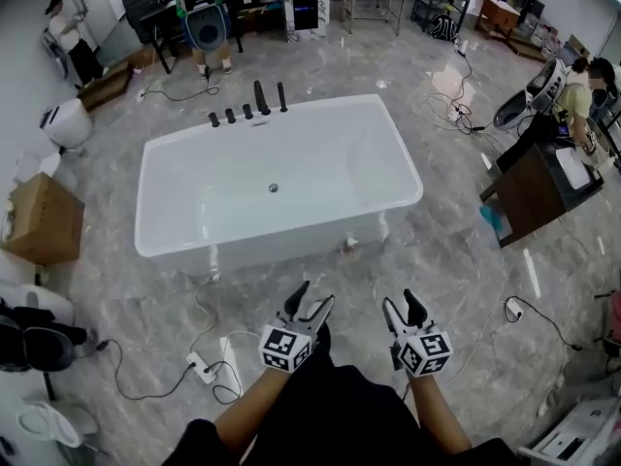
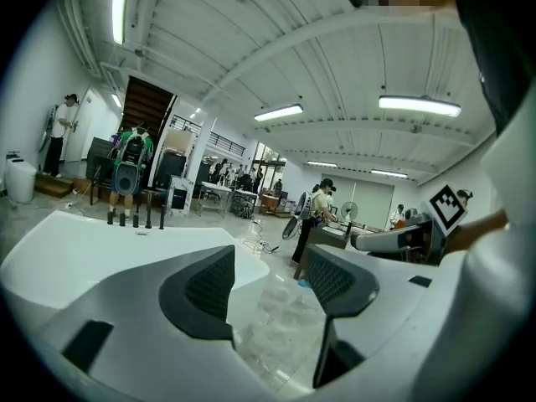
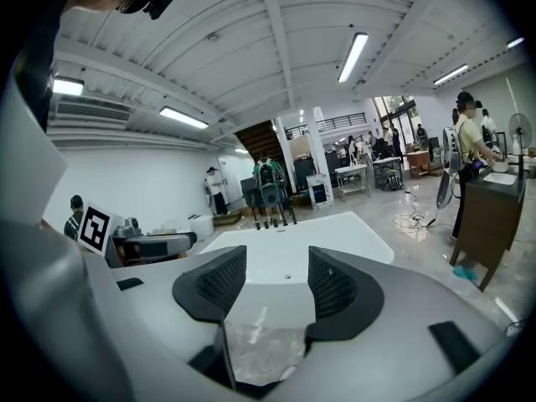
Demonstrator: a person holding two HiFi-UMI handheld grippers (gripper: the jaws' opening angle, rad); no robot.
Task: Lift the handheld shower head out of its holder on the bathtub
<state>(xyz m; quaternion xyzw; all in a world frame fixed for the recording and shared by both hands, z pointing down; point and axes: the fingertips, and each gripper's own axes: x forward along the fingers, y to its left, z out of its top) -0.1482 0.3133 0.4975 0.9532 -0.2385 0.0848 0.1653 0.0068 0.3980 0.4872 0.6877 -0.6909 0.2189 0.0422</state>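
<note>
Shower head (image 1: 282, 96) far off — left gripper (image 1: 316, 294), right gripper (image 1: 399, 299) forward, fingers (image 1: 296, 301) spread.

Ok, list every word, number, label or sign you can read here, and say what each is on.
No readable text in any view.
Marker cube on the left gripper: square code pattern, no letters.
Marker cube on the right gripper: the same.
White stand behind the bathtub: print too small to read.

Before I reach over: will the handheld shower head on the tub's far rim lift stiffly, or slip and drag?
Probably stiff: the shower head shows as a slim upright rod on the bathtub rim. So narrow, it may slip or tip. No hose shows; a hidden one could drag.
</note>
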